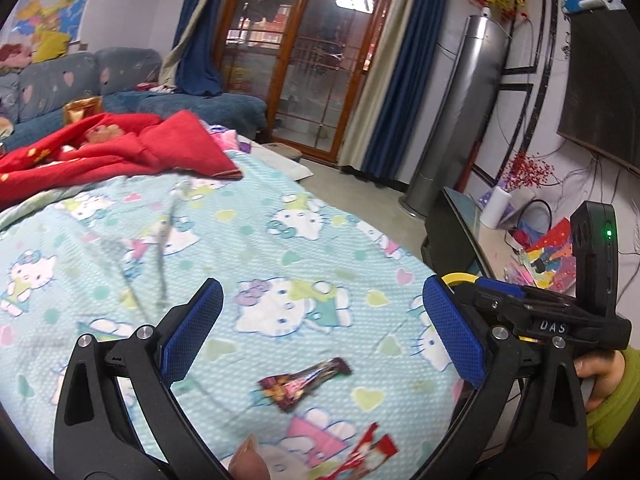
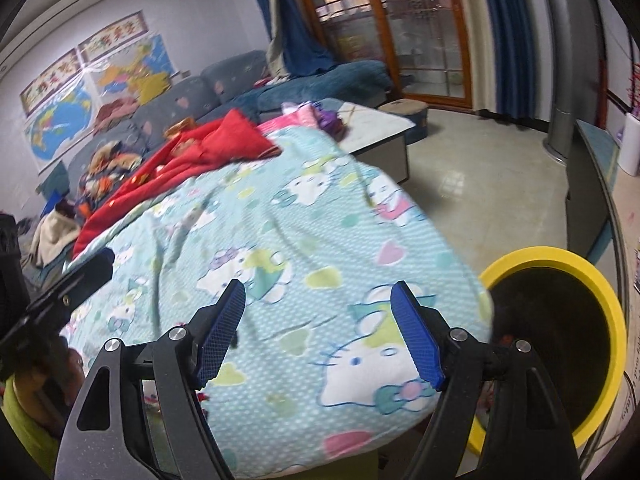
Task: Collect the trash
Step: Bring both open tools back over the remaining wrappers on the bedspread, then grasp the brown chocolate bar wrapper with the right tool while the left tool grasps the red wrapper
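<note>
In the left wrist view, a dark shiny candy wrapper lies on the light blue cartoon-cat blanket, just below my open, empty left gripper. A red and white wrapper lies nearer the bottom edge. The other gripper shows at the right edge. In the right wrist view, my right gripper is open and empty above the blanket's near corner. A yellow-rimmed black bin stands just right of it, beside the blanket's edge.
A red quilt lies at the far end of the blanket, with a blue sofa behind. A low cabinet with clutter and a tall grey tower unit stand at the right. Bare floor runs beside the bed.
</note>
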`<state>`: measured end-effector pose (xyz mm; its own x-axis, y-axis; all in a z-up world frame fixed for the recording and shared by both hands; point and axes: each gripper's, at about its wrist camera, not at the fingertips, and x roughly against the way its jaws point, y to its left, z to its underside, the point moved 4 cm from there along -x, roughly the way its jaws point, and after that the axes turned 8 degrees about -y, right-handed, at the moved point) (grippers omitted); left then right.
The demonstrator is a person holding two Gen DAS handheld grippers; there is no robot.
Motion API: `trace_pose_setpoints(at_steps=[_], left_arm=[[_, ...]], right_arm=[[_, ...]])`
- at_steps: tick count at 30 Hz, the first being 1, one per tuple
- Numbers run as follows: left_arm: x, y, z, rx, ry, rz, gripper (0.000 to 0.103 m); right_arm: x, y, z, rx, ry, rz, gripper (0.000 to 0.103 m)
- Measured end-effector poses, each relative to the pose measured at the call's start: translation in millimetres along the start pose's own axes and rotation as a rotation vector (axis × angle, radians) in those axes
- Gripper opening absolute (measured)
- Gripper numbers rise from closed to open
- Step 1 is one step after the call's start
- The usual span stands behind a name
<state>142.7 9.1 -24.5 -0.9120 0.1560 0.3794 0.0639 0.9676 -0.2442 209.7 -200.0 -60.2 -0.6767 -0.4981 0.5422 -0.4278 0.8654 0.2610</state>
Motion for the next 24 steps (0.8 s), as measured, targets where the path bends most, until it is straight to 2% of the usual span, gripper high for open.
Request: trace_pose_setpoints(at_steps=[5, 10, 15, 20, 21, 24], left_arm=[[12, 22, 6, 0.025, 0.018, -0.011, 0.092], [24, 35, 20, 0.028, 0.063, 0.018, 0.090], [34, 40, 42, 0.023, 0.132, 0.071, 0.073], [40, 40, 68, 0.023, 0.221, 0.127, 0.070], [41, 39, 72, 0.020, 0.231, 0.128, 0.063], [44, 35, 83, 0.023, 0.268, 0.155, 0.060]], right_arm=[[-10, 25, 9, 0.052, 0.032, -0.056, 0.070], [-26, 50, 21, 0.120, 0.081, -0.136, 0.056], [-39, 72, 33, 0.216, 0.120, -0.195, 0.054], [-58, 91, 43, 0.325, 0.161, -0.228, 0.053], [-63, 93, 44, 0.339, 0.169, -0.231, 0.053], [-75, 98, 50, 0.370, 0.202, -0.248, 0.053]])
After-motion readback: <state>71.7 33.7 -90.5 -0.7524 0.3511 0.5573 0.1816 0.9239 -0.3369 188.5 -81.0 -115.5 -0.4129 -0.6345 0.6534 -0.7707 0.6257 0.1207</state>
